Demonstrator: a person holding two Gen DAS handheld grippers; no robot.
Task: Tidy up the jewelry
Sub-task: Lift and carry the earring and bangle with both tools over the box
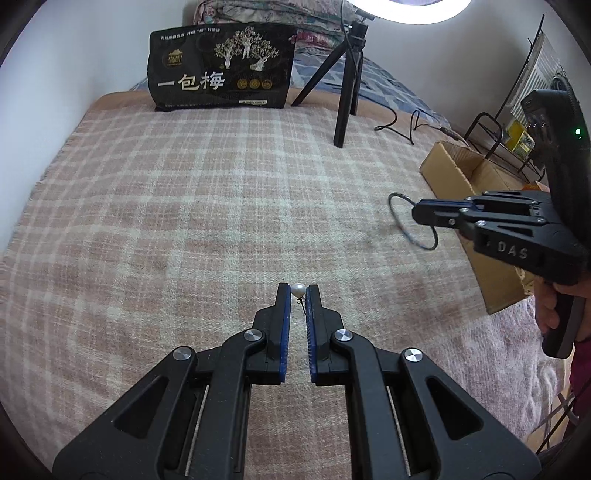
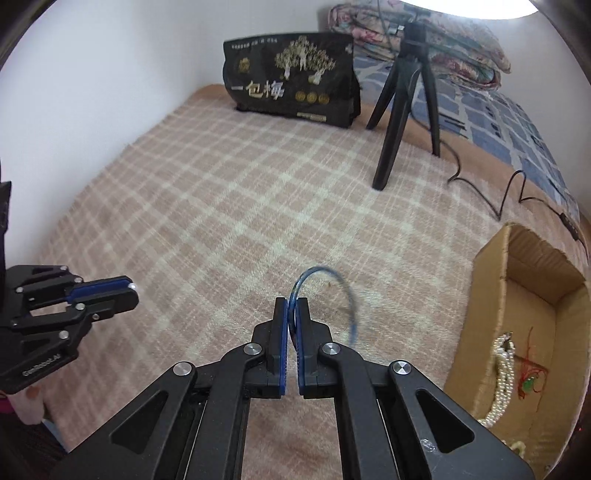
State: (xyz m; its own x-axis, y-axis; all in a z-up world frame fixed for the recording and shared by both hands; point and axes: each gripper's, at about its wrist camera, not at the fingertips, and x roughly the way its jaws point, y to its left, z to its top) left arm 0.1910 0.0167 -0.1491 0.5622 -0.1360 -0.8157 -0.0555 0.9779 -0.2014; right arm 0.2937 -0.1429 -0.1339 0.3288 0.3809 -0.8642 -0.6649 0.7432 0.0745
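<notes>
A thin blue bangle (image 2: 320, 291) is pinched at its rim between the blue pads of the right gripper (image 2: 292, 308), whose jaws are pressed almost together on it; most of the hoop arcs out ahead and to the right of the fingertips, blurred, above the plaid blanket (image 2: 207, 206). From the left wrist view the same bangle (image 1: 400, 218) shows as a dark ring sticking out past the tip of the right gripper (image 1: 419, 214), which comes in from the right edge with a hand (image 1: 550, 314) wrapped round its handle.

The left gripper (image 1: 297, 291) is narrowed on a pearl earring (image 1: 297, 290): the white bead sits right at the tips between the two pads, and its small wire hook hangs just below it in the slim gap. In the right wrist view the left gripper (image 2: 127, 286) appears at the left edge, with a white speck of the pearl at its tip.

Just right of the bangle stands an open cardboard box (image 2: 487, 266) on the bed, its near wall facing the right gripper. Inside it lie a strand of white pearls (image 2: 504, 376) and a red cord with a green stone (image 2: 529, 384).

Farther back on the blanket a black tripod (image 2: 402, 107) stands with a cable (image 2: 506, 192) trailing from it toward the box. Left of the tripod a black snack bag (image 2: 291, 77) with gold trees and white Chinese characters stands upright near the wall. Folded quilts (image 2: 443, 48) are stacked behind it, and a bright ring light (image 1: 406, 11) glares at the top edge.
</notes>
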